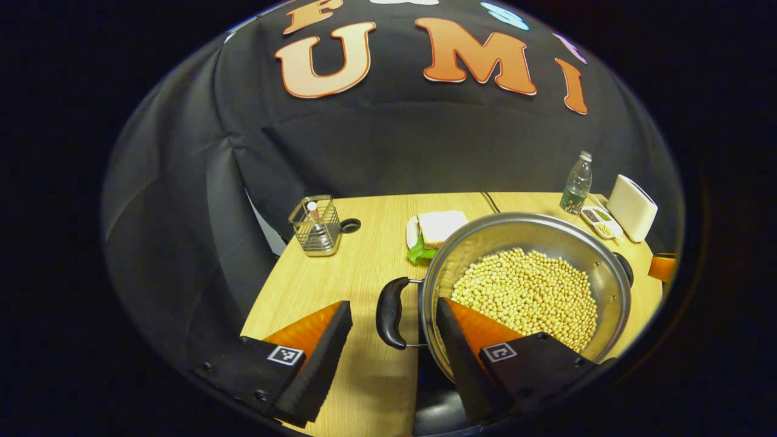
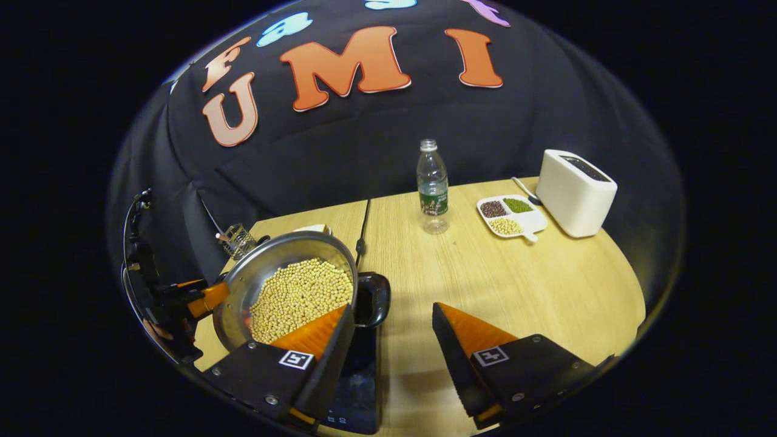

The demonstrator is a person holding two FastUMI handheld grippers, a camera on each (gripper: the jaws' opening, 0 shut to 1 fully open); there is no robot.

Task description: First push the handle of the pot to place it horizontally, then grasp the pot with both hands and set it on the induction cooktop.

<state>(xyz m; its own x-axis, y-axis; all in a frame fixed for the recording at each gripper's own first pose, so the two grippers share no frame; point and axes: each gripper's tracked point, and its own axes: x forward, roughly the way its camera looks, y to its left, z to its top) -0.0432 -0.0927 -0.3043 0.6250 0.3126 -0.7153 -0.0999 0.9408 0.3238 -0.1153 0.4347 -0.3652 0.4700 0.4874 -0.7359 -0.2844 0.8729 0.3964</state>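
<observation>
Pot (image 1: 528,285) of beans, over the desk (image 1: 364,267) with its base above the dark induction cooktop (image 2: 358,382). Left tongs (image 1: 393,340) spread wide astride its black handle (image 1: 390,312), not closed on it. Right tongs (image 2: 393,340) likewise spread, beside the opposite handle (image 2: 371,298).

Place: staged kitchen booth
Evidence: black cloth wall (image 2: 376,152), wooden table (image 2: 516,279), toaster (image 2: 575,193), bean-filled pot (image 1: 528,285)
</observation>
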